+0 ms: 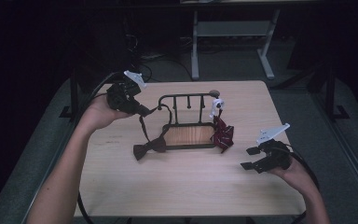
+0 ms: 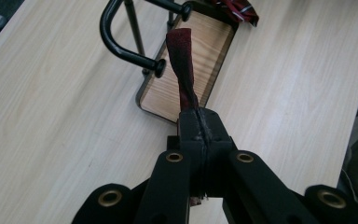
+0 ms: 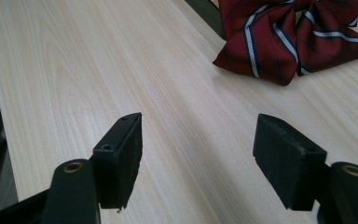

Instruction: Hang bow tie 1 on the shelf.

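A dark maroon bow tie (image 1: 149,147) lies on the table in front of a black metal rack (image 1: 186,96) with a wooden base (image 1: 189,135). Its strap (image 2: 182,65) rises to my left gripper (image 1: 144,111), which is shut on the strap's end beside the rack's left arm (image 2: 121,46). In the left gripper view the left gripper (image 2: 200,121) holds the strap over the wooden base (image 2: 207,46). A striped red bow tie (image 1: 223,133) hangs by a white strap (image 1: 216,105) at the rack's right end. My right gripper (image 1: 248,157) stands open to the right of it, low over the table; the right gripper (image 3: 198,158) faces the striped bow tie (image 3: 289,37).
The light wooden table (image 1: 177,186) has free room in front of the rack. Cables trail from both grippers off the table's sides. A grey table frame (image 1: 233,32) stands on the floor behind.
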{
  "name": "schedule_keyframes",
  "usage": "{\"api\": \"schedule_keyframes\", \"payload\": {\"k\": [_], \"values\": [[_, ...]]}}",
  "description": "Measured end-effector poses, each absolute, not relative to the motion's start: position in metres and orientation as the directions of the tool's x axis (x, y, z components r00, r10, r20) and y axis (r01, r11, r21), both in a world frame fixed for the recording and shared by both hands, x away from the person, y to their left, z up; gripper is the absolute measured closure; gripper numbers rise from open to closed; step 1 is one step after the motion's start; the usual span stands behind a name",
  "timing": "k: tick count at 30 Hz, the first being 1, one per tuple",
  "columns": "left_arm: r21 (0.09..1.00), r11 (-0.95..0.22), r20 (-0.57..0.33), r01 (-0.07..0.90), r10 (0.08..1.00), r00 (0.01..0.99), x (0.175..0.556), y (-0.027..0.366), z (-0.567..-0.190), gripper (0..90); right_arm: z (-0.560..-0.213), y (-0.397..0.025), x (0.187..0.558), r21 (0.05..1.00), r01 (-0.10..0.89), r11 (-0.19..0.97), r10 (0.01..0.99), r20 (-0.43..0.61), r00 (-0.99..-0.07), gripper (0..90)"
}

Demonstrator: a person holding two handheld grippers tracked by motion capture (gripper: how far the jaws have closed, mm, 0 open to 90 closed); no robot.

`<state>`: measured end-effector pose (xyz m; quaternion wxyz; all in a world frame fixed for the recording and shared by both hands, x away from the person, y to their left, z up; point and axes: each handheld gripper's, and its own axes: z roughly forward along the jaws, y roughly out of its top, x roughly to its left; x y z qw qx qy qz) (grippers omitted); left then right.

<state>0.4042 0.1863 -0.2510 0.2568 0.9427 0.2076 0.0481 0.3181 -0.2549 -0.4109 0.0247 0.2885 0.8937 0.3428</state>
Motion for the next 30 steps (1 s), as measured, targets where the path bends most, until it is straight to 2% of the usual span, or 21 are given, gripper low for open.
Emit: {"api": "schedule_keyframes", "payload": {"k": [30], "values": [[0.451,-0.758,-0.007,0.472,0.525,0.851,0.435,0.19,-0.261,88.9,-0.41,-0.256,0.317,0.628,0.489,0.605,0.525,0.148,-0.838,32.5]]}}
